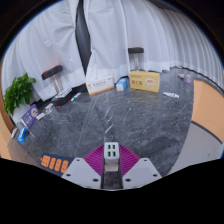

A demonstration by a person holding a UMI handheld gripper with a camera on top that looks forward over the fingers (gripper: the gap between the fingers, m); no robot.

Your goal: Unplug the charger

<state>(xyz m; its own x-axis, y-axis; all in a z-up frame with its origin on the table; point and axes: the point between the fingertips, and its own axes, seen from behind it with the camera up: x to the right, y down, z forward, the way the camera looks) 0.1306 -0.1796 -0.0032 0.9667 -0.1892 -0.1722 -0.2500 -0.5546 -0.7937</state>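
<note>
Tool (112, 163): narrow, both pads pressing one white charger (112, 152).
Charger: between the fingers, lower part hidden.
Surface (120, 115): dark marble.
Beyond: one plant (18, 92), one yellow box (145, 81); small items unclear.

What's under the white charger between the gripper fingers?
The white charger sits between the gripper pads. Below it only the gripper body shows; any socket or cable is hidden.

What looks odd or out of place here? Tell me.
Nothing looks spilled or broken. The gripper holds a white charger between its fingers, clear of any socket, above a dark table. Boxes, a green plant and small items sit along the table's far edge, cluttered but upright.
</note>
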